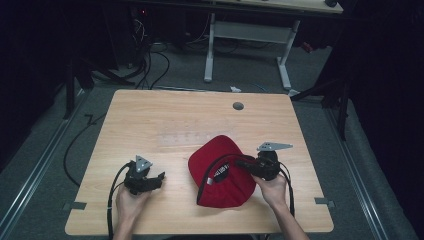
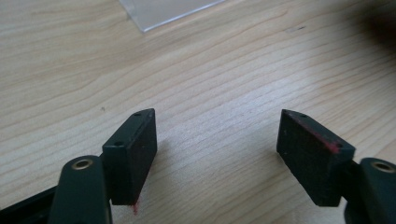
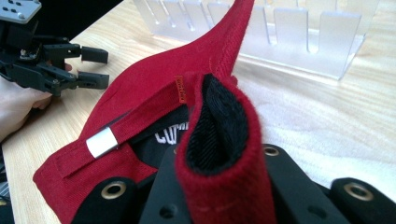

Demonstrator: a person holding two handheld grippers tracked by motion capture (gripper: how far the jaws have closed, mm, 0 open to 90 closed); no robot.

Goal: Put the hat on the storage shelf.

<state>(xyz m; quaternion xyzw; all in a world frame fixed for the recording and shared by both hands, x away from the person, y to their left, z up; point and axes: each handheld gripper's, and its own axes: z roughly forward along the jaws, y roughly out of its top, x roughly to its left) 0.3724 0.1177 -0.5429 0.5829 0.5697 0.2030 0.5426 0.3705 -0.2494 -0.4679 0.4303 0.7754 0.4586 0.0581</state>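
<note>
— What is your right gripper (image 1: 246, 164) doing?

— Your right gripper is clamped on a fold of the red cap (image 1: 220, 172): in the right gripper view the red cloth with its black lining bulges up between the jaws, pinched tight. You hold it at the cap's right edge, with the rest of the cap spreading away to the gripper's left on the table (image 1: 150, 120).

— And the cap itself?

— It lies upside down, its black inside showing, with a strap and a small silver clasp (image 3: 102, 142) just left of your jaws. Beyond the cap stands a clear plastic rack (image 3: 299, 32), slotted along its top.

— And your left gripper (image 1: 159, 177)?

— Its jaws are apart, with bare wood between them and nothing held. It sits low over the table, well to the left of the cap and not touching it. Ahead of it, a corner of the clear rack (image 2: 163, 11) shows.
</note>
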